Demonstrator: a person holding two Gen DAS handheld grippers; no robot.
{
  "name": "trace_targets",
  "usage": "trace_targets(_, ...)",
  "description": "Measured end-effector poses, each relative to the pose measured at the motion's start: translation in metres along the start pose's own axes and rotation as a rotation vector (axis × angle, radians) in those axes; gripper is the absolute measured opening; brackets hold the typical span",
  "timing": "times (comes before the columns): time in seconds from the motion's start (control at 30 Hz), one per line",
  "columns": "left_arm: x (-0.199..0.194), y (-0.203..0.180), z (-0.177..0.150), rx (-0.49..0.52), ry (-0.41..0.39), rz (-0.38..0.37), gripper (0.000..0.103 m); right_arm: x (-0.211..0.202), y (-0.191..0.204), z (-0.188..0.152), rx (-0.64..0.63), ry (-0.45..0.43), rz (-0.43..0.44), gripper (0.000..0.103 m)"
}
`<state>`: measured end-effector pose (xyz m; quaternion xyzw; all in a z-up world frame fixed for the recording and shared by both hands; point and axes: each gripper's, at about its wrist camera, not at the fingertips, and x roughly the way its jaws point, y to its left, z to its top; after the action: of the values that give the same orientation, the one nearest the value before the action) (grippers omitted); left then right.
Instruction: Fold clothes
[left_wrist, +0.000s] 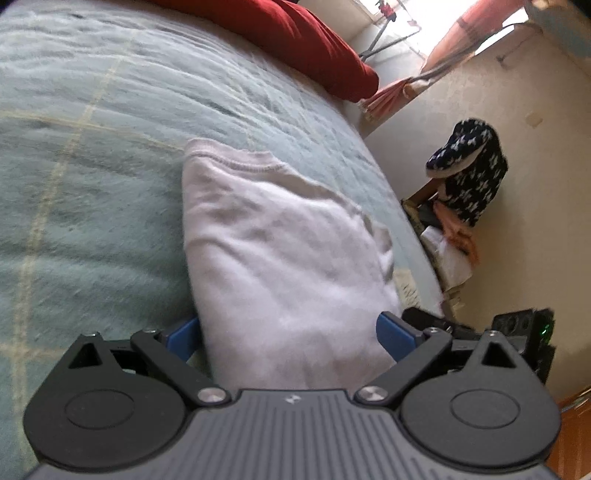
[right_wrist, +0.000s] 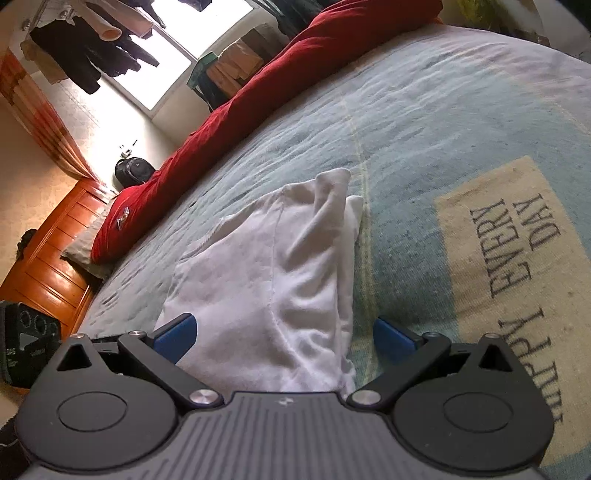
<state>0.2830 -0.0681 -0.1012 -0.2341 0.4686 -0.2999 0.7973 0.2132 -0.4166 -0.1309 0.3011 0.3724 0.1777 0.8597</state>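
Bedroom scene: teal blanket (left_wrist: 92, 147) covers the bed, red duvet (left_wrist: 295, 40) along the far edge, floor clutter beyond. Left gripper (left_wrist: 290, 332) – fingers spread wide, white garment (left_wrist: 280, 236) lying between them, not clamped. Garment sits near the bed edge as a compact multi-layer rectangle, hem seam at the far end. Right gripper (right_wrist: 284, 336) – fingers likewise spread apart; same white garment (right_wrist: 273, 266) between them, w/ loose corners bunched and poking up at the far end. Printed patch (right_wrist: 517, 295) lies to the right. Judged risk: closing on one layer only would drag the stack open; the uneven far corners may skew any further fold; proximity to the bed edge – garment could slide off.
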Motion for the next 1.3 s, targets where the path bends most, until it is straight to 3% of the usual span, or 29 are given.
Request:
trace_targets(0.27, 0.011, 0.011, 0.011, -0.064, 0.044, -0.094, 0.101, 0.020, -0.012, 0.029, 0.060, 0.045, 0.065, 0.103)
trace_targets(0.5, -0.001, 0.022, -0.007, -0.110, 0.089, -0.152, 0.102, 0.004, -0.006, 0.010, 0.096, 0.154, 0.124, 0.103)
trace_targets(0.77, 0.035, 0.023, 0.037, -0.129, 0.109, -0.154, 0.102, 0.034, -0.009, 0.038, 0.134, 0.187, 0.155, 0.103)
trace_targets(0.9, 0.032, 0.019, 0.034, -0.112, 0.130, -0.158, 0.100, 0.047, -0.012, 0.048, 0.165, 0.196, 0.181, 0.103)
trace_targets(1.1, 0.011, 0.035, 0.016, -0.136, 0.146, -0.186, 0.086, 0.022, -0.016, 0.024, 0.148, 0.269, 0.248, 0.103)
trace_targets(1.17, 0.019, 0.043, 0.023, -0.192, 0.142, -0.207, 0.086, 0.024, -0.018, 0.023, 0.150, 0.263, 0.259, 0.103)
trace_targets(1.3, 0.028, 0.032, 0.029, -0.152, 0.144, -0.178, 0.089, 0.044, -0.023, 0.040, 0.216, 0.253, 0.273, 0.103)
